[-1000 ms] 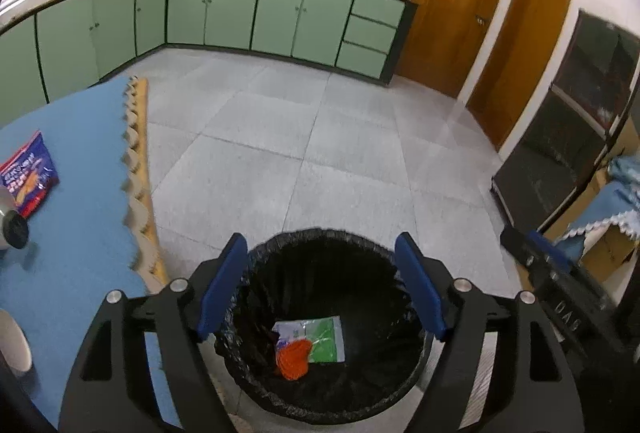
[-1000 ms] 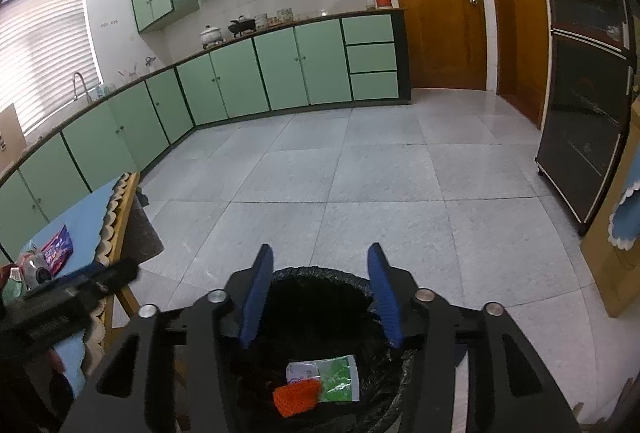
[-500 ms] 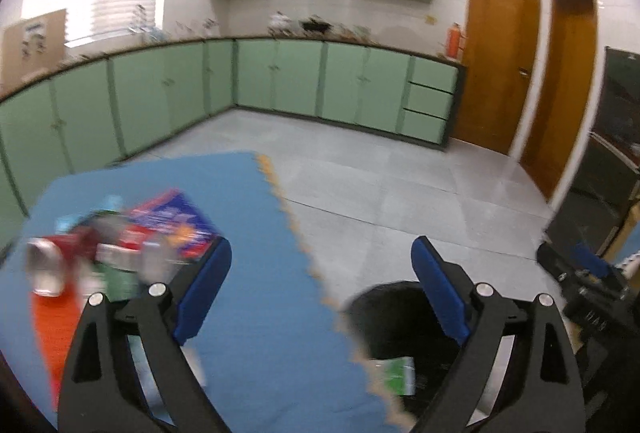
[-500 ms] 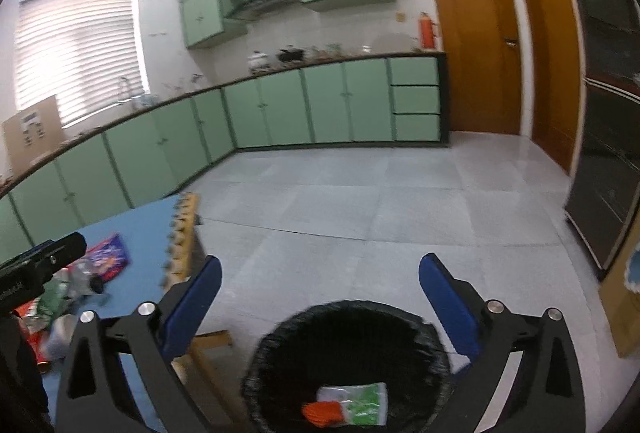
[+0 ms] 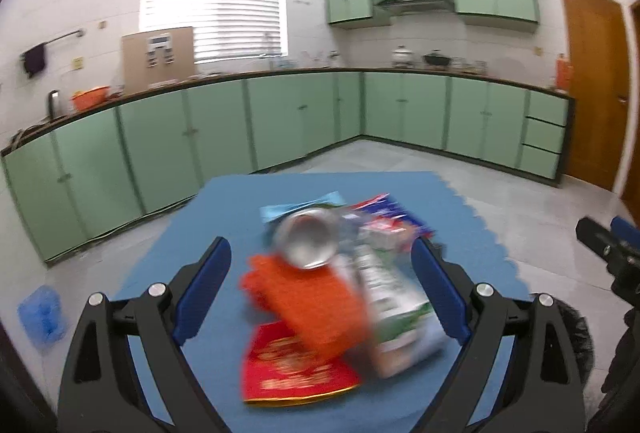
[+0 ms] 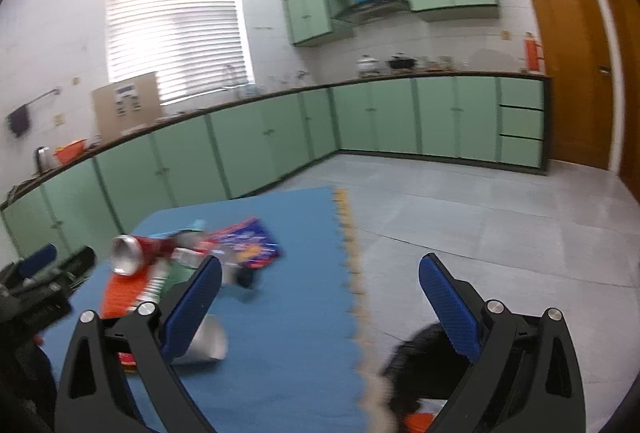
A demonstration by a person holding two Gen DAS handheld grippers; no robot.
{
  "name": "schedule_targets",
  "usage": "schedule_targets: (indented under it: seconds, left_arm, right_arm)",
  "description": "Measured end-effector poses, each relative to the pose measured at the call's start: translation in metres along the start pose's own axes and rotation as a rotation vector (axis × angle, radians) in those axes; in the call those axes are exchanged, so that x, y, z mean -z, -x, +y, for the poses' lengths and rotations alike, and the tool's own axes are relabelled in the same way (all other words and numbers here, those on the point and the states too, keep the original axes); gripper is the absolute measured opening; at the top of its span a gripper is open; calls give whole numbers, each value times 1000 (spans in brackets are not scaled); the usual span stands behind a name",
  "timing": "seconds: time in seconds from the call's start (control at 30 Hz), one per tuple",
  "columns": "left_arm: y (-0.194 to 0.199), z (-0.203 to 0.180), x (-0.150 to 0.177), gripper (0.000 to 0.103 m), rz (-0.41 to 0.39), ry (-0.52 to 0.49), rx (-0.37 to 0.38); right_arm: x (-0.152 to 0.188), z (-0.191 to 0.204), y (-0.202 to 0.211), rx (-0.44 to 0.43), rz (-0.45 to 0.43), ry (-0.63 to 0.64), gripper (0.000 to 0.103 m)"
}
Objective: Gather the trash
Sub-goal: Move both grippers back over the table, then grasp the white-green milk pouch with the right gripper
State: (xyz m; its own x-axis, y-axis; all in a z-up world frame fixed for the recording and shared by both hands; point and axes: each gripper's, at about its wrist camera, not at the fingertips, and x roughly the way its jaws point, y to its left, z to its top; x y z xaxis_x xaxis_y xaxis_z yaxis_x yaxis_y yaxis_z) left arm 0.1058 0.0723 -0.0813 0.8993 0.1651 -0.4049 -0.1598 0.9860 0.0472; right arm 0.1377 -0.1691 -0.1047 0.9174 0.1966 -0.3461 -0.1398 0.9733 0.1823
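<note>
A heap of trash lies on the blue table mat (image 5: 224, 201). It holds a red can (image 5: 306, 243) with its silver end toward me, an orange net (image 5: 308, 301), a red packet (image 5: 296, 373), a green-white carton (image 5: 396, 305) and a blue snack bag (image 5: 396, 213). My left gripper (image 5: 320, 289) hovers open just short of the heap, holding nothing. My right gripper (image 6: 320, 297) is open and empty over the table's right edge, with the can (image 6: 132, 253) and snack bag (image 6: 248, 241) off to its left. The black bin (image 6: 416, 365) sits low beside the table, something orange inside.
A silvery cup (image 6: 208, 341) lies on the mat near my right gripper's left finger. Green cabinets (image 5: 280, 129) line the far walls across grey floor tiles. A blue bag (image 5: 40, 313) lies on the floor at the left. Brown doors (image 6: 568, 65) stand at the right.
Both grippers swung left and upward from over the bin to the table, and their jaws spread wider. The trash heap now fills the left wrist view.
</note>
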Motion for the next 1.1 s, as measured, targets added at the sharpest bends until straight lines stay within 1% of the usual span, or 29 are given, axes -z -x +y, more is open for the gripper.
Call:
schedule_targets:
  seconds: [0.1,0.27,0.37,0.5,0.57,0.67,0.77,0.9,1.1]
  left_arm:
    - [0,25,6,89,16,44,-40]
    - [-3,64,15,89,42,95,-92]
    - [-4,82,21,89,51,126,-111]
    - [-12,99,22,89,66,155,-131]
    - [-14,106,26,89,71,164,-133]
    - [-16,112,28,89,77,177,-131]
    - [-19,113,30,89,82,184,-123]
    - [-21,112,36,89,84,186,-109]
    - [-24,109,40,89,94,192,-95]
  right_arm:
    - [7,34,-9,-52,-5,41,97]
    - [18,75,-25,-113,18,93,97]
    - [25,96,-33,-126,28,122,97]
    - [37,119,-48,-123,57,163,96]
    - [42,123,-54,-118,71,174,94]
    - [48,130,-65,-114,104,194,89]
    - [55,133,-71,-113,137,210,86]
    - [62,135,-74,-116,169,229,78]
    - [60,122,-68,-99,167,188,77]
